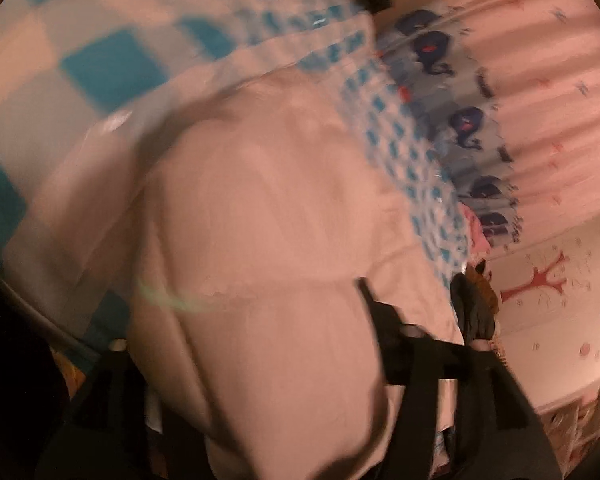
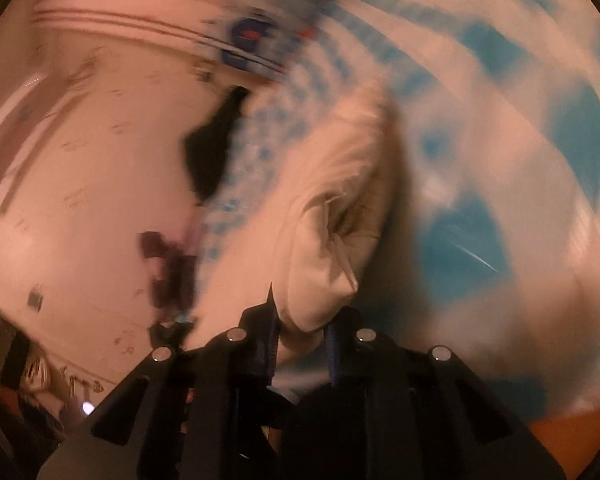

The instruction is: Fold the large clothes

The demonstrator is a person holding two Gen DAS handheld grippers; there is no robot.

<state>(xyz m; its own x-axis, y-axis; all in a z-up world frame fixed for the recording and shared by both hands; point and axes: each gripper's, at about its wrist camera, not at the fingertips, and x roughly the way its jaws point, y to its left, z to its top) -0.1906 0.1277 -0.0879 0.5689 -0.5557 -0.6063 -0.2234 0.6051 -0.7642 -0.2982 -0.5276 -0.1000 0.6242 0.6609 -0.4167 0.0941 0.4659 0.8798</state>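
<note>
A large pale cream garment (image 1: 268,208) lies on a blue-and-white checked bedspread (image 1: 100,64). In the left wrist view it fills the middle and drapes over my left gripper (image 1: 260,360); the left finger is hidden under cloth and the right finger (image 1: 392,344) shows beside it, so I cannot tell its state. In the right wrist view my right gripper (image 2: 302,324) is shut on a bunched edge of the same garment (image 2: 332,216), which stretches away from the fingers. Both views are motion-blurred.
A patterned pillow or cloth with dark blue shapes (image 1: 460,120) lies along the bed's far edge. Pink curtains (image 1: 552,80) and a decorated wall (image 1: 560,300) are beyond. A dark item (image 2: 212,148) lies by the bed's edge.
</note>
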